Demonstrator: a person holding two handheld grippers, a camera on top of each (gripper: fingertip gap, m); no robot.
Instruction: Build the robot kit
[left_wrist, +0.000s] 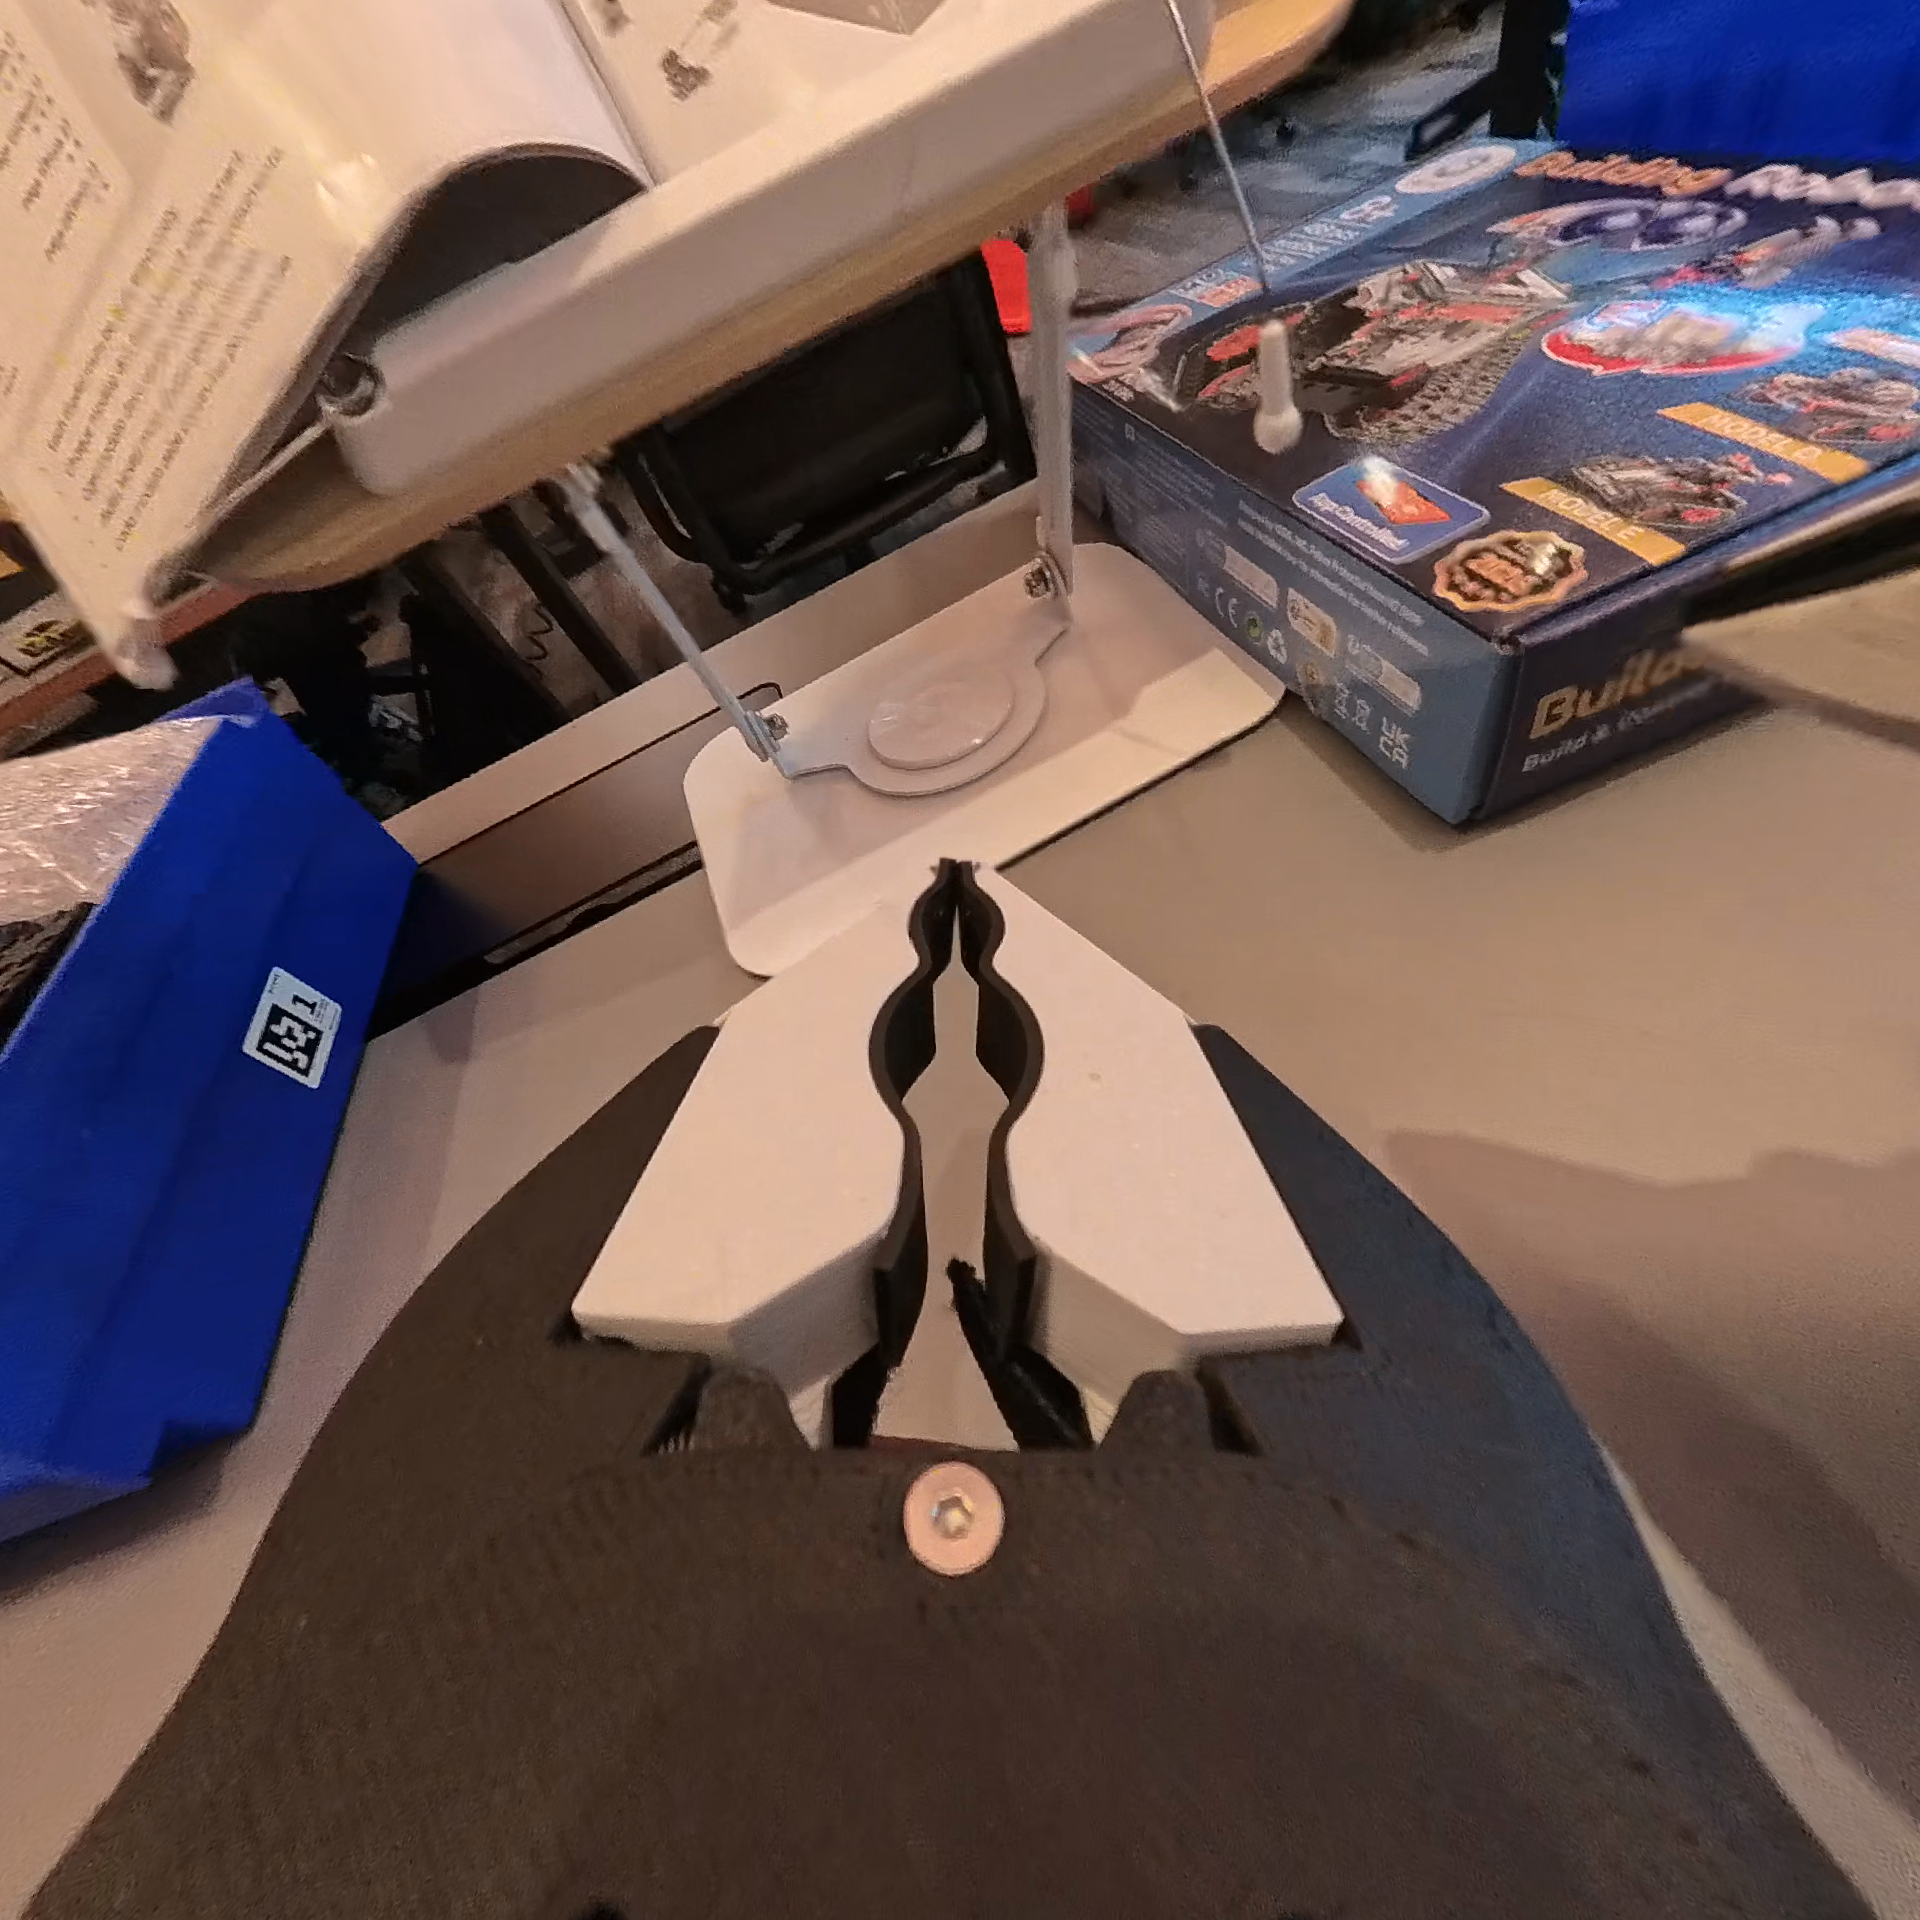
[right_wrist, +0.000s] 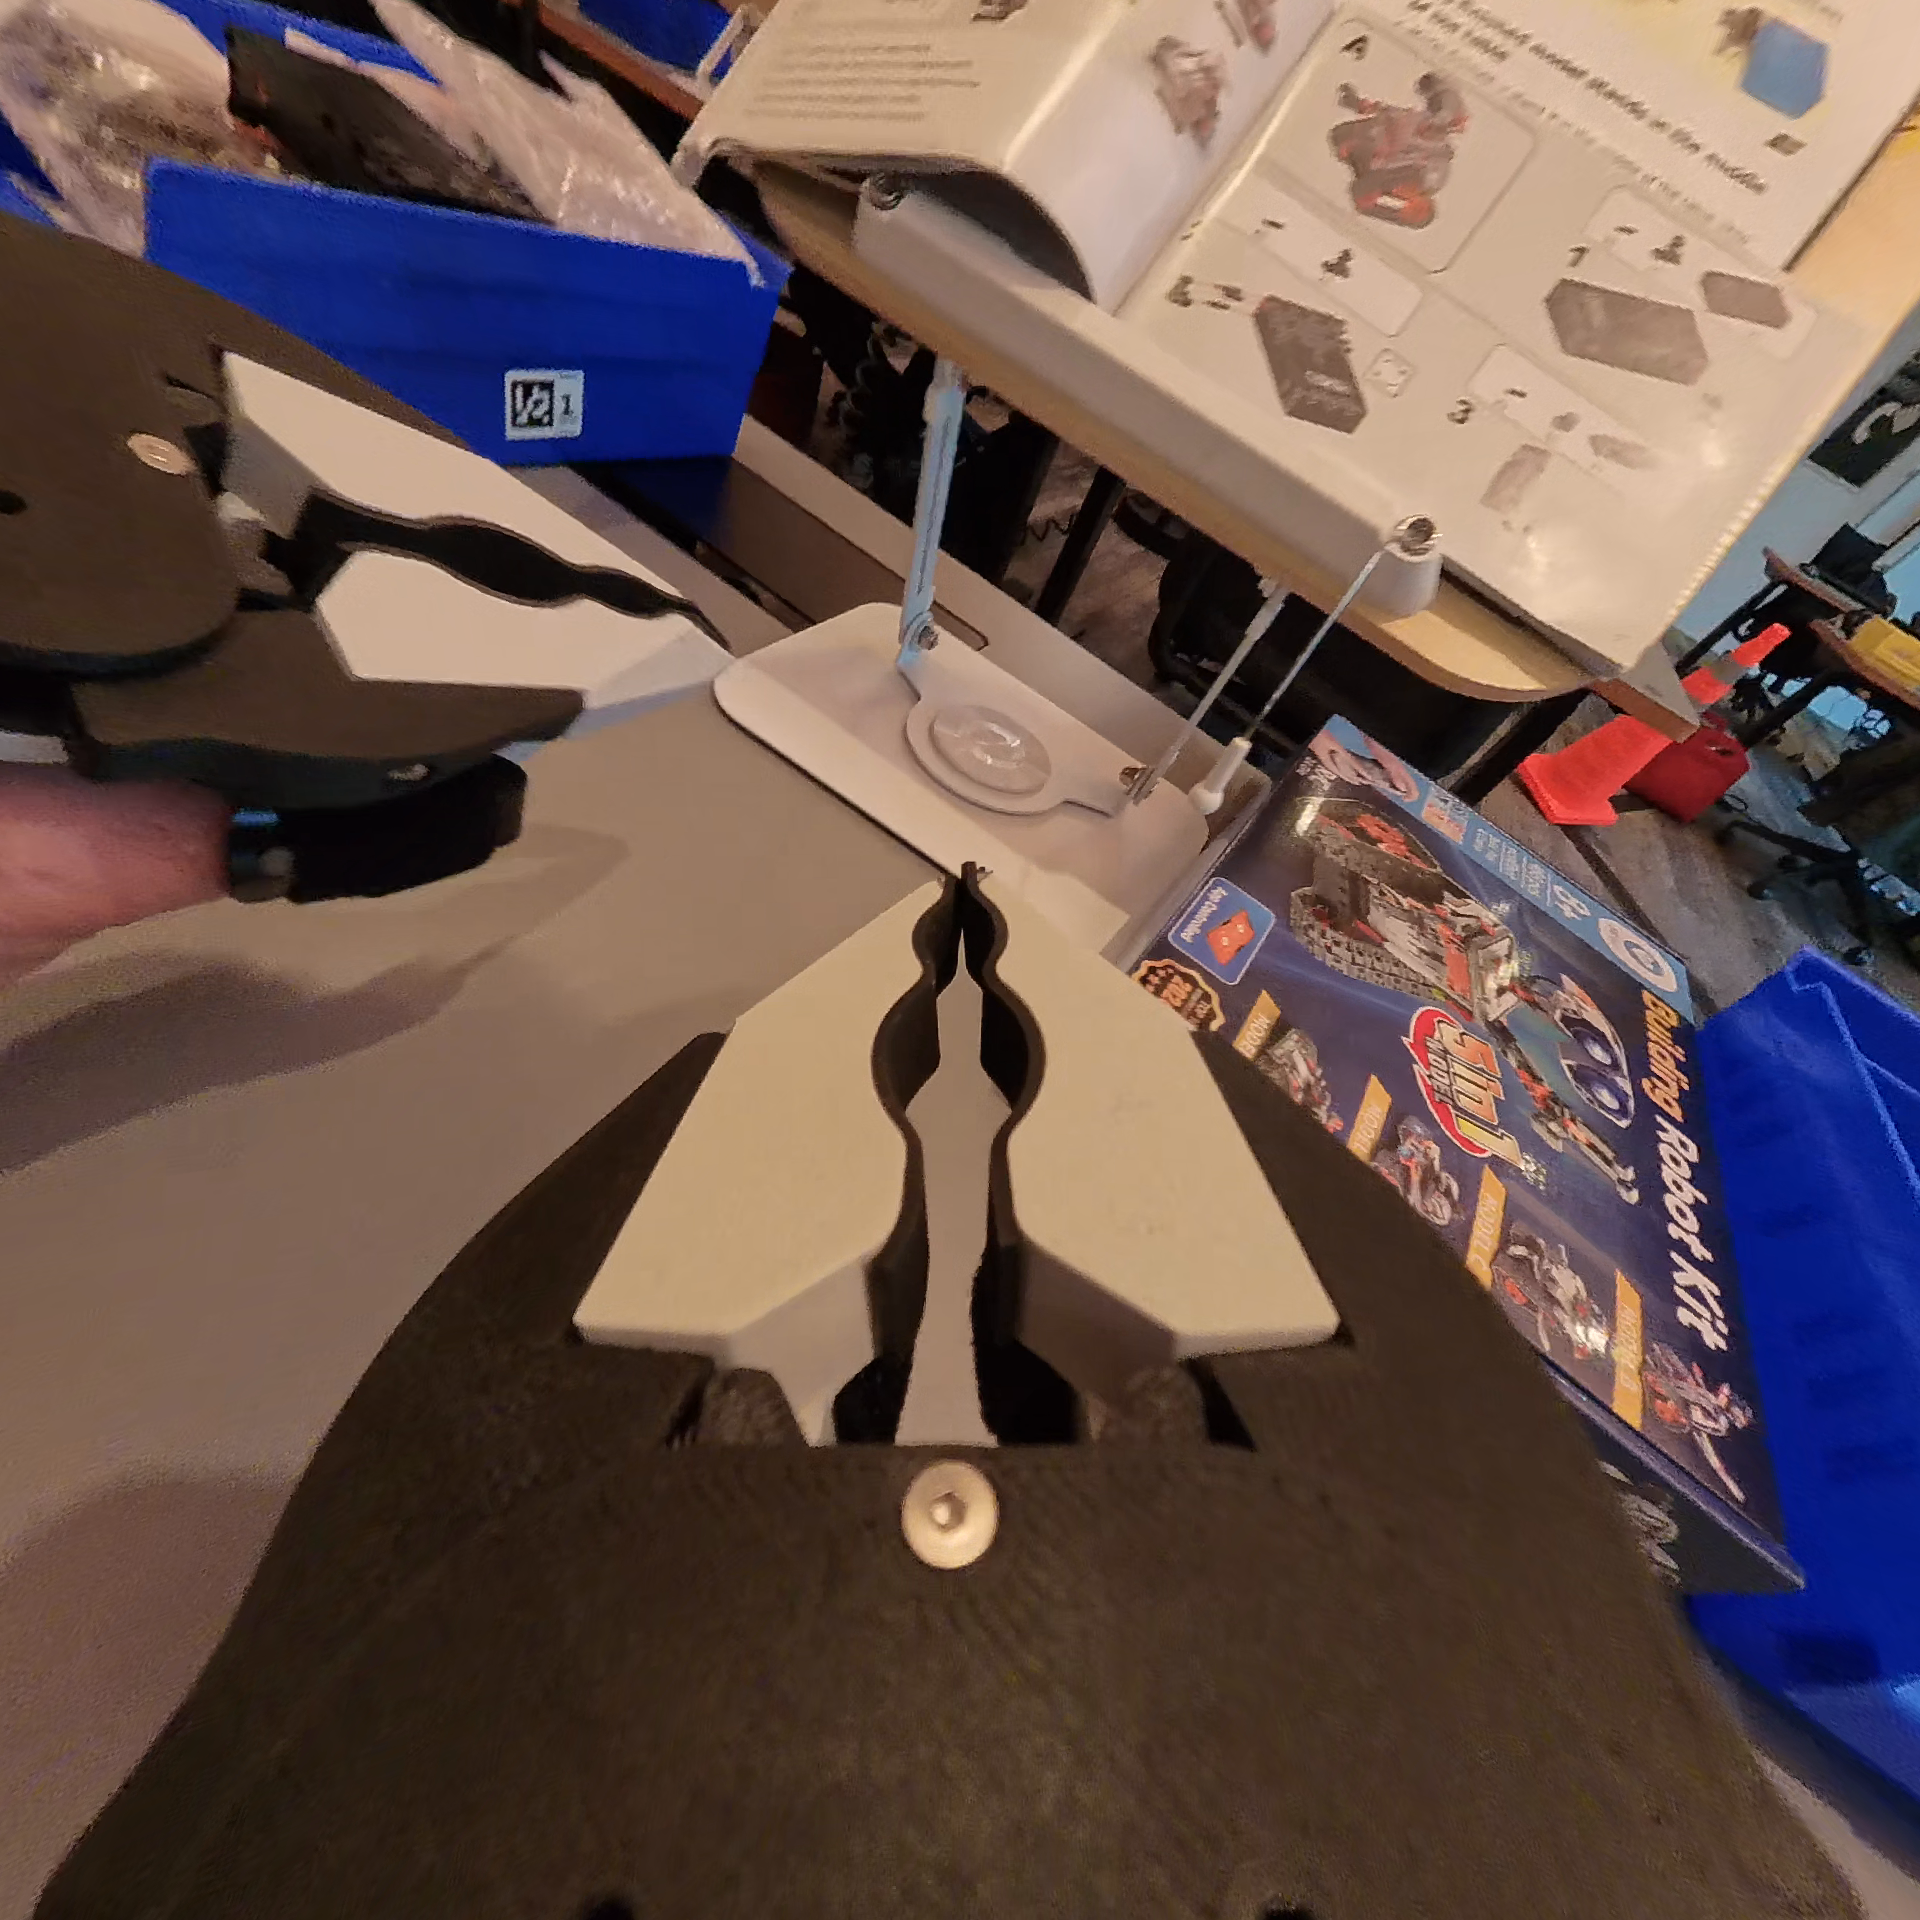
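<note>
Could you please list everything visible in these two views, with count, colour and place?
Book stand: one, white, base on the table ahead of both tongs.
Open booklet: one, white, on the stand's shelf.
Kit box: one, blue, flat, right of the stand.
Bins: at least two, blue, far left and far right.
Table: one, grey.
Cone: one, orange, on the floor behind.
Left tongs: shut, empty.
Right tongs: shut, empty.

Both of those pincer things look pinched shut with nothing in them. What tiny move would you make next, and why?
Probably open the right gripper fingers first. Both it and the left gripper are shut and empty, hovering over the grey table just short of the white book stand's base. Shut fingers cannot take hold of anything nearby, such as the kit box.
</note>
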